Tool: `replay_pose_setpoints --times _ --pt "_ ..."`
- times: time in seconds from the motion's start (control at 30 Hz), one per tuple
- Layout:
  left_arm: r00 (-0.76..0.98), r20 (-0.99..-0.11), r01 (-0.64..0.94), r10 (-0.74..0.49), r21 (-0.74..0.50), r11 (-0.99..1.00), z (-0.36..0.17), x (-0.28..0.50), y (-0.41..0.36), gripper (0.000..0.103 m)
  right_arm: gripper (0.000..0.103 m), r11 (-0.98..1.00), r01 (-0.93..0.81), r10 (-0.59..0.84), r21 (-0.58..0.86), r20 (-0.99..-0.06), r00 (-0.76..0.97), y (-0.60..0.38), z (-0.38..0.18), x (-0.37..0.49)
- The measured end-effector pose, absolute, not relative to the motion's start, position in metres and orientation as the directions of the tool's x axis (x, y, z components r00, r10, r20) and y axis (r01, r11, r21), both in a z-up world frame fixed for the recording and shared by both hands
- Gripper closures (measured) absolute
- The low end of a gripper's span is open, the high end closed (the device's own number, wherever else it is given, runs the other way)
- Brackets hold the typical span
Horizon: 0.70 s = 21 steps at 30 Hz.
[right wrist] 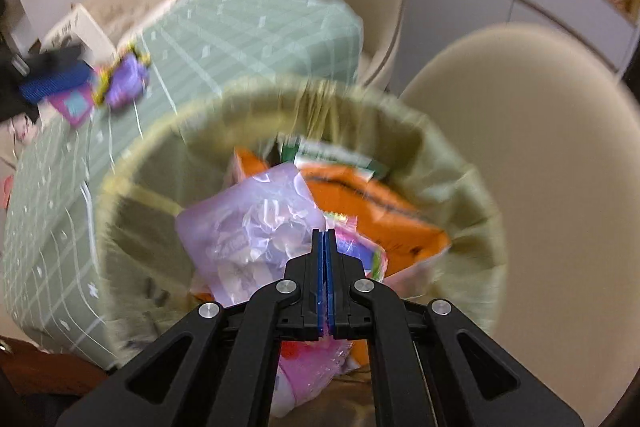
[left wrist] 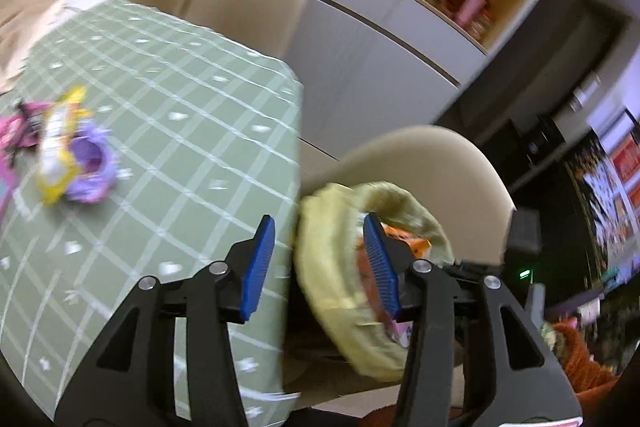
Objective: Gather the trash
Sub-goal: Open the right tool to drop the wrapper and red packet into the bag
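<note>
1. Two grippers in play: left gripper (left wrist: 320, 259) has its jaws apart with nothing pressed between the pads; right gripper (right wrist: 325, 279) is clenched flat, pads together, and whether a thin film is pinched there I cannot tell.
2. Step, as I judge it: mid-collection. The bin (right wrist: 132, 187) with its yellow-green liner already holds trash: a lilac bag (right wrist: 248, 223), an orange packet (right wrist: 384, 211), pink bits lower down.
3. Leftover trash sits on the green checked table (left wrist: 180, 99): a yellow-purple wrapper (left wrist: 74, 151), with a pink wrapper (left wrist: 14, 131) just beside it at the frame edge.
4. Next move probably calls for the left gripper to swing toward the table wrappers, pads straddling the yellow-purple wrapper, then close.
5. Only the right wrist view looks down into the bin and shows its contents; it also catches the left gripper's blue pad (right wrist: 56, 83) near the wrappers.
6. Only the left wrist view shows the bin from the side, close beside the table edge, with a beige chair (left wrist: 440, 171) behind it.
</note>
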<state>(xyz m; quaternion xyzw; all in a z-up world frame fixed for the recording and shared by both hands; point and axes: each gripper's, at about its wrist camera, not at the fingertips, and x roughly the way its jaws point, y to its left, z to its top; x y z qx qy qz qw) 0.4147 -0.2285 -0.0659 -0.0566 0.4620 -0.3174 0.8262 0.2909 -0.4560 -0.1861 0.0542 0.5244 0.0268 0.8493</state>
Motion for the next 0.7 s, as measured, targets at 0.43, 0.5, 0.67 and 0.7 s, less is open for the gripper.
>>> replay_pose_setpoints --times 0.43,0.5,0.67,0.7 --pt "0.443 -0.750 0.297 -0.491 -0.394 0.870 -0.076 0.439 -0.102 0.039 0.097 0.986 0.136 0.031 0.099 -0.900 0.435 -0.451 -0.168 0.284" --pt "0.431 -0.758 0.294 -0.490 -0.396 0.870 -0.080 0.443 -0.092 0.038 0.092 0.977 0.189 0.006 0.102 -0.893 0.451 -0.455 -0.160 0.278" --pt "0.430 -0.748 0.288 -0.506 -0.418 0.862 -0.080 0.446 -0.066 0.032 0.067 0.959 0.265 -0.045 0.102 -0.867 0.497 -0.454 -0.139 0.268" --pt "0.434 -0.743 0.292 -0.510 -0.420 0.859 -0.078 0.445 -0.060 0.032 0.067 0.954 0.279 -0.055 0.107 -0.855 0.516 -0.454 -0.132 0.266"
